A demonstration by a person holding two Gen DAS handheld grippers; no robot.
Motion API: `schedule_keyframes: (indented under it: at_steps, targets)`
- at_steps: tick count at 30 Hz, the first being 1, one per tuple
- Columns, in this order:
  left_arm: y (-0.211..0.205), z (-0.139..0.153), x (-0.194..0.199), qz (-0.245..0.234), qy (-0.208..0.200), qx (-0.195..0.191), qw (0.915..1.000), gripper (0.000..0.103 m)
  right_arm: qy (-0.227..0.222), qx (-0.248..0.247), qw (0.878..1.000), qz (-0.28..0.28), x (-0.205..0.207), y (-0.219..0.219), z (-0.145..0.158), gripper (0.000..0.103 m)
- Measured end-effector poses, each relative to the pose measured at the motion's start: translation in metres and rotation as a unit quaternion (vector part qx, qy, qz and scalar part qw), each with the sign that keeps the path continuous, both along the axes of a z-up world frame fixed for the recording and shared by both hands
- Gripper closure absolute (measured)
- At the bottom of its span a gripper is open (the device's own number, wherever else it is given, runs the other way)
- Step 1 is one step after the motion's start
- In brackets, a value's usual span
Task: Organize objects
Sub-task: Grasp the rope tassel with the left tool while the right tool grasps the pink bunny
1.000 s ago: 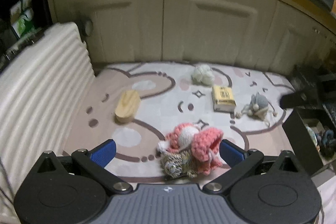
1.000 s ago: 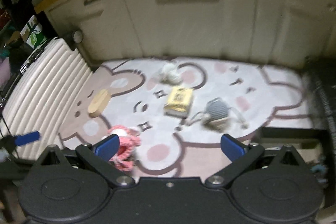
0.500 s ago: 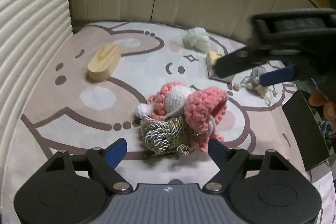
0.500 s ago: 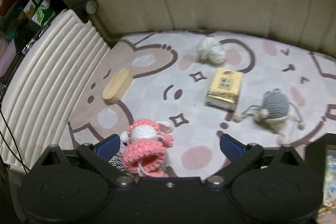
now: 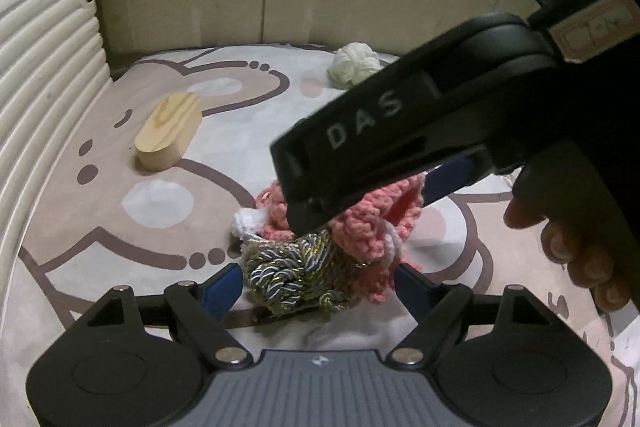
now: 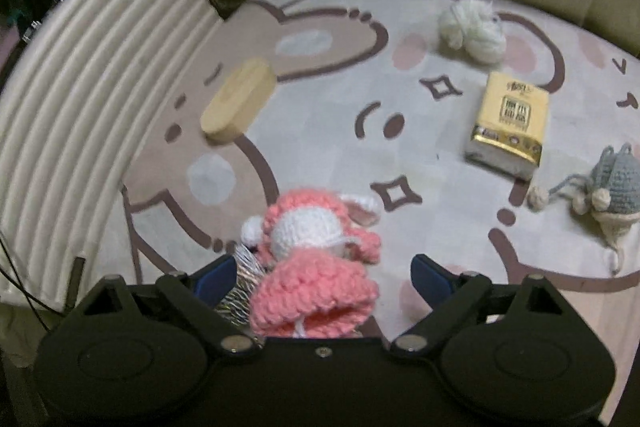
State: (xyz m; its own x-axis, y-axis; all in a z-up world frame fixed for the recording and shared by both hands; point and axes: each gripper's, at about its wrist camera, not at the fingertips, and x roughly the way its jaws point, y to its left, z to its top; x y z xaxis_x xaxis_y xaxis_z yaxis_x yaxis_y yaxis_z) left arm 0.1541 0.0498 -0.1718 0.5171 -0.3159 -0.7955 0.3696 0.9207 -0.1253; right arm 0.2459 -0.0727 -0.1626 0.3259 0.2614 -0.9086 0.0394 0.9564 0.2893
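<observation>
Pink crocheted toy (image 6: 316, 267) and a braided cord bundle (image 5: 296, 273) lie between my fingers on the patterned mat (image 5: 224, 131). My left gripper (image 5: 320, 283) brackets the bundle, spread, pads just clear. My right gripper (image 6: 324, 275) straddles the toy, closing, not yet pinching. Step: paired grasp. Next: finish closing, lift separately.

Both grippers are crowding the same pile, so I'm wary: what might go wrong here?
1. The pink knitted toy lies on the braided rope knot; lifting one may drag the other.
2. The right gripper, its jaws closing, sits just over the left gripper; they may collide.
</observation>
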Motion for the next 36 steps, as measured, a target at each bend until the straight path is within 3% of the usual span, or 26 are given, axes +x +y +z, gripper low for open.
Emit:
schedule_keyframes:
  at_steps: [1,3,7,15,21,26,31,36]
  targets:
    - [-0.001,0.0,0.0,-0.003,-0.001,0.002,1.0,0.02,0.004,0.003,1.0,-0.002,0.0,-0.002,-0.001,0.02]
    - [-0.004,-0.002,-0.001,-0.006,-0.002,0.005,1.0,0.02,0.01,0.018,1.0,-0.005,-0.001,-0.007,-0.002,0.045]
    - [-0.006,-0.002,0.0,-0.001,-0.006,0.006,1.0,0.019,0.001,0.032,0.999,-0.015,-0.006,-0.019,0.007,0.055]
    - [-0.013,-0.006,0.008,0.014,-0.004,0.025,0.9996,0.019,-0.026,0.025,0.998,-0.048,-0.021,-0.055,0.029,0.057]
    - [-0.016,-0.007,0.018,0.023,0.013,0.017,0.9995,0.019,-0.014,0.004,0.998,-0.056,-0.044,-0.087,0.024,0.057]
    - [-0.024,-0.007,0.026,0.029,0.022,0.026,0.999,0.018,0.015,-0.019,0.999,-0.028,-0.069,-0.102,0.006,0.057]
    - [-0.037,-0.01,0.029,0.024,0.023,0.061,0.9976,0.011,0.039,-0.037,0.998,0.016,-0.078,-0.095,-0.012,0.055]
    - [-0.049,-0.016,0.038,0.037,0.039,0.086,0.9948,0.009,0.024,-0.064,0.996,0.049,-0.078,-0.085,-0.016,0.051]
